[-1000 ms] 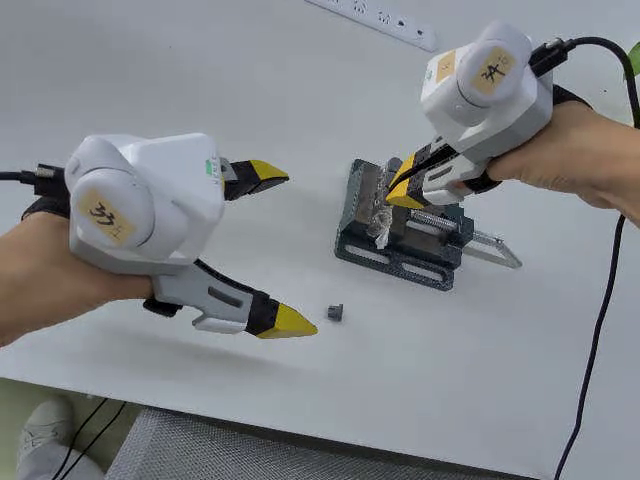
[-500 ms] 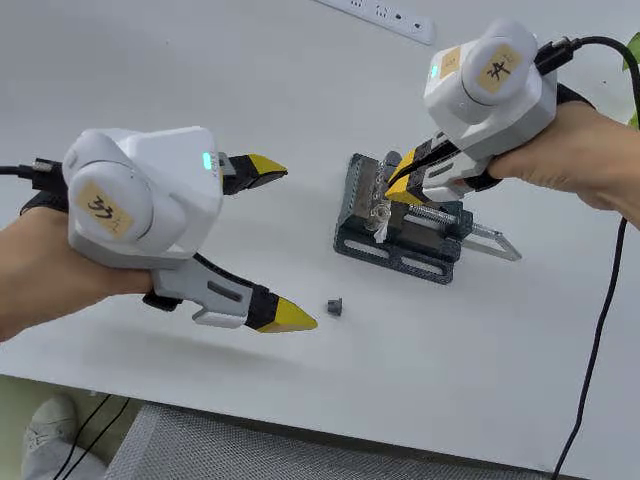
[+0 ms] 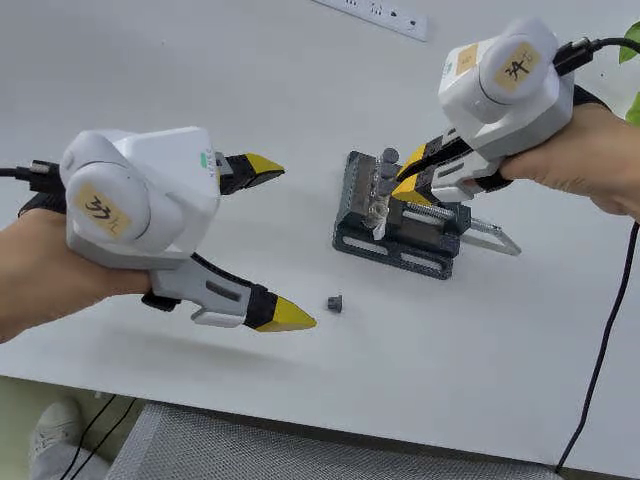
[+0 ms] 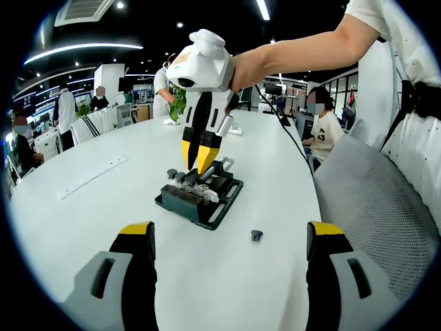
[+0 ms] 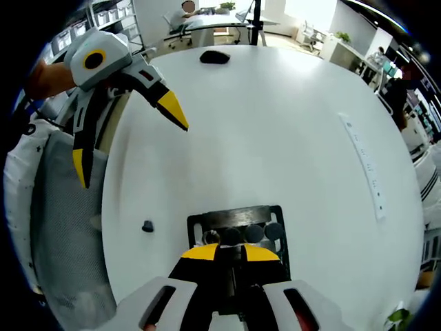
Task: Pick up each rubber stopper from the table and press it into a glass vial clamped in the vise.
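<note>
1. The left tool (image 3: 276, 242) hangs over the near-left part of the white desk (image 3: 200, 60). Its two yellow-tipped jaws are spread wide with nothing between them.
2. The right tool (image 3: 406, 186) is held just above the vise (image 3: 395, 250), tips pointing down at it. Its jaws are drawn together to a slim dark slit, and I can see nothing gripped in them.
3. There is one vise, a blocky dark metal one. It sits flat on the desk with a bright screw handle sticking out to the right.
4. The right gripper view looks straight down on the vise and gives the count: four tops in a row between the vise jaws. Three are round dark seated stoppers (image 5: 253, 233). The one at the end is a clear glass vial (image 5: 210, 238) that looks unplugged, though it is small.
5. One loose rubber stopper (image 3: 334, 303), small, dark grey and stubby, lies on the desk on the near side of the vise. It is close to the left tool's nearer jaw tip and touches neither.
6. The left gripper view takes the scene side-on. The loose stopper lies just ahead of the open jaws, the vise stands beyond it, and people sit and stand in the office behind.
7. A long white power strip (image 3: 375, 12) lies at the far side of the desk. A grey mesh chair (image 3: 200, 445) sits below the near edge.
</note>
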Available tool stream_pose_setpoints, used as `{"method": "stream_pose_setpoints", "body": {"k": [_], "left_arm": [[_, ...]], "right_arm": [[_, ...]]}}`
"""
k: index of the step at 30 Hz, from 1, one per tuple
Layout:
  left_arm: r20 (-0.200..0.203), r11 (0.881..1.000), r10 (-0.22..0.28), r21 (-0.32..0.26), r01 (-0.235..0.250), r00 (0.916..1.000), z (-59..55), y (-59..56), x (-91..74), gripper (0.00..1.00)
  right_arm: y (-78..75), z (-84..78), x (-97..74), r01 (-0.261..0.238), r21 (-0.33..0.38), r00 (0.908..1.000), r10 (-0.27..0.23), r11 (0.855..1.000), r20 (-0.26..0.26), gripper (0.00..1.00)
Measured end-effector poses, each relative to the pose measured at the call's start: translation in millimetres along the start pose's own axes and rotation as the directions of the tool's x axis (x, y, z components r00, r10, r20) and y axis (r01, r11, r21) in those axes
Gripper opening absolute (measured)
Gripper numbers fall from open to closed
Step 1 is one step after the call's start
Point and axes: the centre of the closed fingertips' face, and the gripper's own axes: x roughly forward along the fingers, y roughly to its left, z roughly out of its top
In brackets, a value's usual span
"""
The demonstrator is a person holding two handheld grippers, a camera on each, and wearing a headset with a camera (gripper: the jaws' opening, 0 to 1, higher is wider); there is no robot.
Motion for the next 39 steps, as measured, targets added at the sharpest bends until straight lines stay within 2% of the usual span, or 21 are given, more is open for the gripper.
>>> {"method": "stream_pose_setpoints", "body": {"k": [14,25,31,39], "left_arm": [[-0.013,1.000,0.003,0.013,-0.003,0.9999,2.8,-1.5,-3.1,0.91],[-0.025,1.000,0.024,0.016,-0.024,0.9994,7.8,-1.6,-13.6,0.91],[-0.030,0.999,0.027,0.017,-0.027,0.9992,10.5,-3.9,-16.8,0.91],[-0.032,0.999,0.034,0.019,-0.034,0.9989,12.5,-6.1,-19.0,0.91]], "right_arm": [[0.8,1.5,-16.6,0.038,0.026,0.9974,-0.039,0.999,0.060,0.17],[5.6,-4.2,-31.4,0.067,0.061,0.9897,-0.074,0.996,0.122,0.24],[13.2,-9.6,-37.7,0.080,0.079,0.9845,-0.091,0.994,0.150,0.27],[31.6,-15.0,-41.7,0.082,0.108,0.9765,-0.102,0.991,0.190,0.30]]}}
